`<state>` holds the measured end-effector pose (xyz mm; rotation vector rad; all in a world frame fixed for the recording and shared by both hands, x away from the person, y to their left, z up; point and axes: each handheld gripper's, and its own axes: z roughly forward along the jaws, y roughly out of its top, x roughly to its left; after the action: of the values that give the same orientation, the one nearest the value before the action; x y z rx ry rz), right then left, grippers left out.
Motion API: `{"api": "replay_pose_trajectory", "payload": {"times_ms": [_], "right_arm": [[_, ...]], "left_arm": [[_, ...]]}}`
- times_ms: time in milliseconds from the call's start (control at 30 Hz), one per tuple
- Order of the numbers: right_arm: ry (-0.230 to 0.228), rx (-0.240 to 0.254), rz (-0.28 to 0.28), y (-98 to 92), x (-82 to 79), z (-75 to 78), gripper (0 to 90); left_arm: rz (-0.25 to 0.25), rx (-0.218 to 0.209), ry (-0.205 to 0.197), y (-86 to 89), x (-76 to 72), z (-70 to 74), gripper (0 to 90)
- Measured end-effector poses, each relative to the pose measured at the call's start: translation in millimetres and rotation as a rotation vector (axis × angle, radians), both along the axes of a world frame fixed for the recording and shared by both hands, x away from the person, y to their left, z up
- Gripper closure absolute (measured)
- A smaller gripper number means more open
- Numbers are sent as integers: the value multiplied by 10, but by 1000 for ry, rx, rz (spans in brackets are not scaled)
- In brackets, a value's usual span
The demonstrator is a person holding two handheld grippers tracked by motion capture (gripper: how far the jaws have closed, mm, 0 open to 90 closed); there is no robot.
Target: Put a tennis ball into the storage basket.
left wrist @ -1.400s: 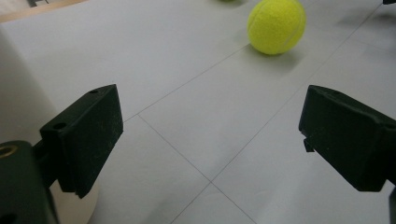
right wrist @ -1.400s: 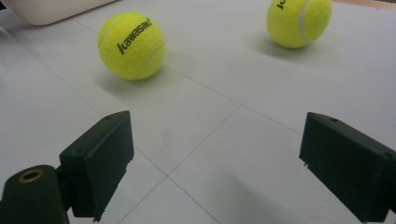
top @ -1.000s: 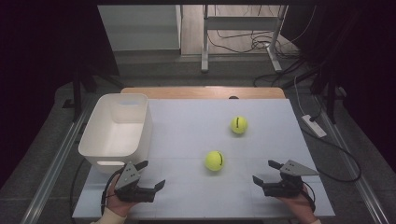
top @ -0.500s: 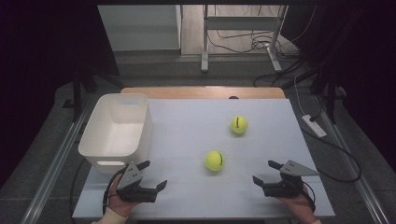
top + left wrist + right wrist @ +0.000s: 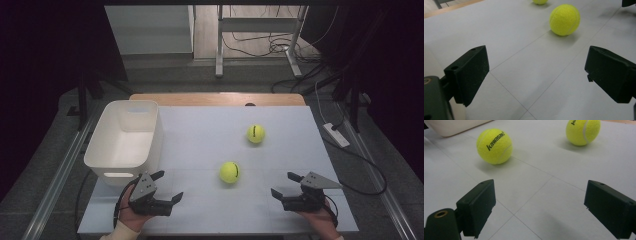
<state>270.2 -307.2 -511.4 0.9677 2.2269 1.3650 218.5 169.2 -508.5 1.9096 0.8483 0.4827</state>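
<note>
Two yellow tennis balls lie on the white table top. The near ball [image 5: 229,172] [image 5: 564,19] [image 5: 494,146], printed "kawasaki", rests mid-table. The far ball [image 5: 255,133] [image 5: 540,1] [image 5: 583,131] sits further back and to the right. A white plastic bin [image 5: 155,135] [image 5: 454,126] stands at the left with nothing visible in it. My left gripper [image 5: 168,185] [image 5: 536,72] is open near the front edge, just in front of the bin, its jaws wide apart over bare table. My right gripper [image 5: 282,183] [image 5: 544,205] is open at the front right, and nothing is between its jaws.
The table's wooden back edge [image 5: 215,98] runs behind the white sheet. A power strip [image 5: 336,134] and cables lie on the floor to the right. A metal rail [image 5: 60,170] runs along the left side. Bare surface separates the grippers from the balls.
</note>
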Motion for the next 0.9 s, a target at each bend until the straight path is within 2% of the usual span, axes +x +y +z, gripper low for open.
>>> {"api": "replay_pose_trajectory", "payload": {"times_ms": [400, 533, 700, 900], "right_arm": [[0, 0, 1, 4, 2, -4, 103], [0, -1, 1, 6, 2, -6, 102], [1, -2, 1, 2, 3, -7, 102], [2, -5, -1, 4, 4, -10, 102]], "left_arm": [[-11, 0, 22, -90, 66, 57, 62], [-24, -8, 45, -148, 125, 87, 61], [-33, 6, 58, -215, 171, 111, 57], [-39, 4, 70, -257, 210, 136, 57]]}}
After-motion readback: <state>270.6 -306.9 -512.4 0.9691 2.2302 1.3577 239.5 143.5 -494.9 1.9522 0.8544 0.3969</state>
